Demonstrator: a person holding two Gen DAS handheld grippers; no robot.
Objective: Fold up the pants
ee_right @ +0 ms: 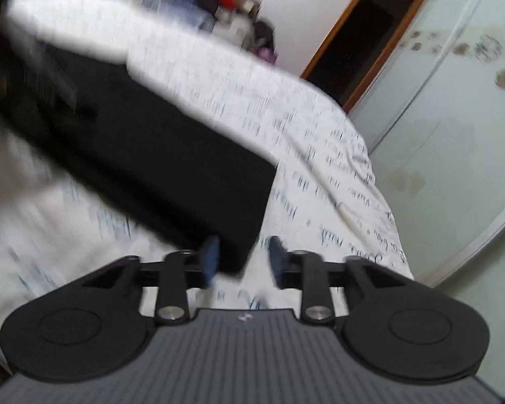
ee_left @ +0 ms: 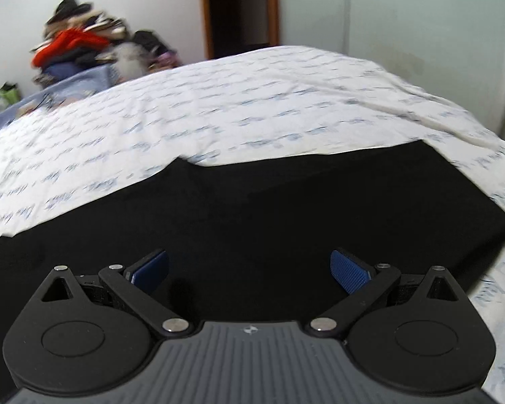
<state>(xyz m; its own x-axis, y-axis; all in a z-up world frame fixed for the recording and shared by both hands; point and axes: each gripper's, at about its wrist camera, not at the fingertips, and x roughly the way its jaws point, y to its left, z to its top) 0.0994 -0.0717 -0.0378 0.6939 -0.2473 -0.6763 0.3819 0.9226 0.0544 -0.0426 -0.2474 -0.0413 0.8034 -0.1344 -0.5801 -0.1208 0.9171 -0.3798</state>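
Black pants (ee_left: pixel 252 208) lie flat in a long folded strip on a white bed sheet (ee_left: pixel 219 107) printed with blue script. My left gripper (ee_left: pixel 249 266) hovers over the strip's near part, its blue pads (ee_left: pixel 348 269) wide apart with nothing between them. In the blurred right wrist view the pants (ee_right: pixel 168 161) run from upper left down to a squared end. My right gripper (ee_right: pixel 244 256) sits at that end's near corner, partly open. The corner shows between the fingers, and white sheet (ee_right: pixel 320 141) is visible beside the right pad, so the pads do not press on the cloth.
A pile of mixed clothes (ee_left: pixel 84 47) with a red garment is heaped against the wall beyond the bed's far left. A dark doorway with a wooden frame (ee_left: pixel 239 6) stands behind the bed. Pale cupboard panels (ee_right: pixel 437 118) run along the bed's right side.
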